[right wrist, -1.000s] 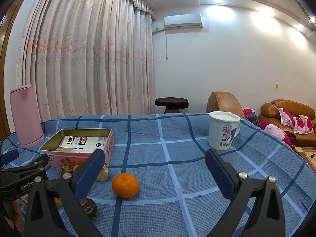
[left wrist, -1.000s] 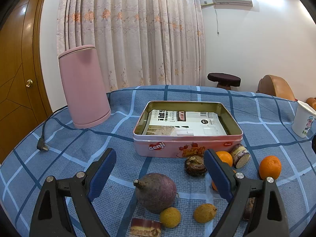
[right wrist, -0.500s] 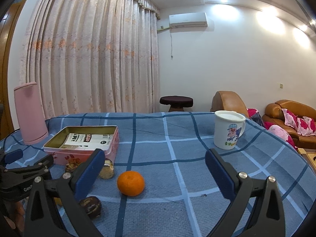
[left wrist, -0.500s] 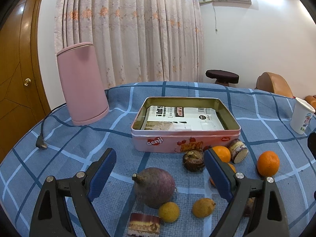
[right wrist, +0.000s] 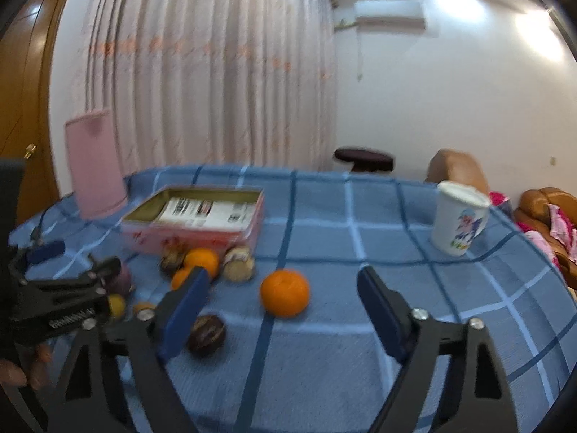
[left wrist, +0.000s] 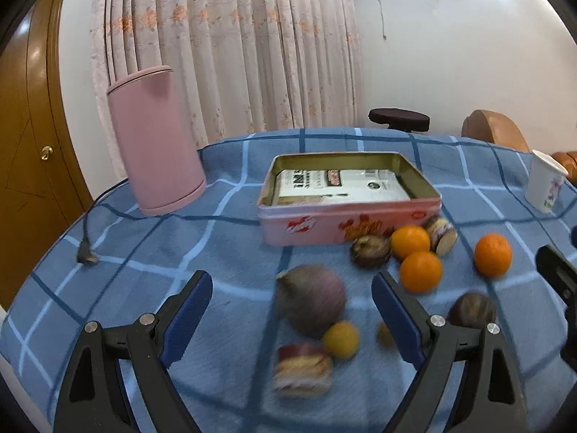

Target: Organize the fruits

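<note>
Both grippers hang above the blue checked tablecloth (left wrist: 234,252) with nothing in them. The left gripper (left wrist: 292,306) has its blue fingers spread wide, and framed between them sits a big purple fruit (left wrist: 310,299), blurred, lying in front of the pink tin (left wrist: 346,198). That tin is open, with a white printed packet (left wrist: 339,186) lying flat inside. Just in front of the tin's right corner there is a cluster: a dark brown fruit (left wrist: 369,250), two oranges (left wrist: 411,241) close together, and a cut piece of something (left wrist: 441,234) right beside them. A third orange (right wrist: 285,292) lies apart, further right of the tin, and the right gripper (right wrist: 281,299) hovers over it with its fingers wide, the orange showing between them. Another dark round fruit (right wrist: 206,335) lies nearer, partly behind that gripper's left finger. In front of the purple fruit are a small yellow fruit (left wrist: 340,339) and a striped slice (left wrist: 303,368), too blurred to name. A tall pink container (left wrist: 155,140) stands left of the tin, a cable with its plug (left wrist: 86,256) trailing nearby, and a white cup (right wrist: 459,220) stands well to the tin's right.
</note>
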The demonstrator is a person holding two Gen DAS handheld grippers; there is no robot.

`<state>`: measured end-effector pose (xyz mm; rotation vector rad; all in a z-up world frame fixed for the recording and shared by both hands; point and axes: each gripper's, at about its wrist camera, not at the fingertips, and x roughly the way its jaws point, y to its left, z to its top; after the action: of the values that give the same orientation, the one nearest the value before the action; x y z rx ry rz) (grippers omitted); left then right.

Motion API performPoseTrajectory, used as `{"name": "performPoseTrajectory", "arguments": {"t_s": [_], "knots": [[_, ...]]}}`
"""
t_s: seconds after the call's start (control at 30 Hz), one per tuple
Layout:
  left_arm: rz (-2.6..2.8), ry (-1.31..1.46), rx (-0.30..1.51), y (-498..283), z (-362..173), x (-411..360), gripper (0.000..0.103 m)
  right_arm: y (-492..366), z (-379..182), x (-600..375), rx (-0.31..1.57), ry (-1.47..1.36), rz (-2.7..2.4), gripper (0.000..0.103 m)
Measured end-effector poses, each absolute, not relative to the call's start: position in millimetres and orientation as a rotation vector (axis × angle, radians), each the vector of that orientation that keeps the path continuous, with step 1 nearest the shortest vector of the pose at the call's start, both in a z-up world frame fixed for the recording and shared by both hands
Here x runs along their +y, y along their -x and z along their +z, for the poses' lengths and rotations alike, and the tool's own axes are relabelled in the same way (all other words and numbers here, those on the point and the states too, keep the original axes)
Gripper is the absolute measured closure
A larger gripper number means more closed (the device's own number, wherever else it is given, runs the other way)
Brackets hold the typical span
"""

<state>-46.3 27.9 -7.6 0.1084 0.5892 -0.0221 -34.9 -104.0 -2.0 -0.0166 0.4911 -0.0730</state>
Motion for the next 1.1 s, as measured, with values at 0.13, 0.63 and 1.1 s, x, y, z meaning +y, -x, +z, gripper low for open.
{"name": "performPoseTrajectory", "arguments": {"t_s": [0.13, 0.63, 1.1], "knots": [[-0.037, -0.099, 0.645, 57.6, -13.2, 51.6, 0.012, 35.7, -10.2, -97.6, 0.567, 0.027, -0.003, 0.021], [-0.187, -0.056, 0.79, 47.7, -30.6, 48.1, 0.017, -6.4, -48.2, -78.9, 0.865, -0.016, 0.133, 0.036], [-0.243, -0.018, 0.83, 40.2, -38.9, 60.1, 0.067, -1.9, -41.3, -82.8, 0.866, -0.064, 0.209, 0.061]]}}
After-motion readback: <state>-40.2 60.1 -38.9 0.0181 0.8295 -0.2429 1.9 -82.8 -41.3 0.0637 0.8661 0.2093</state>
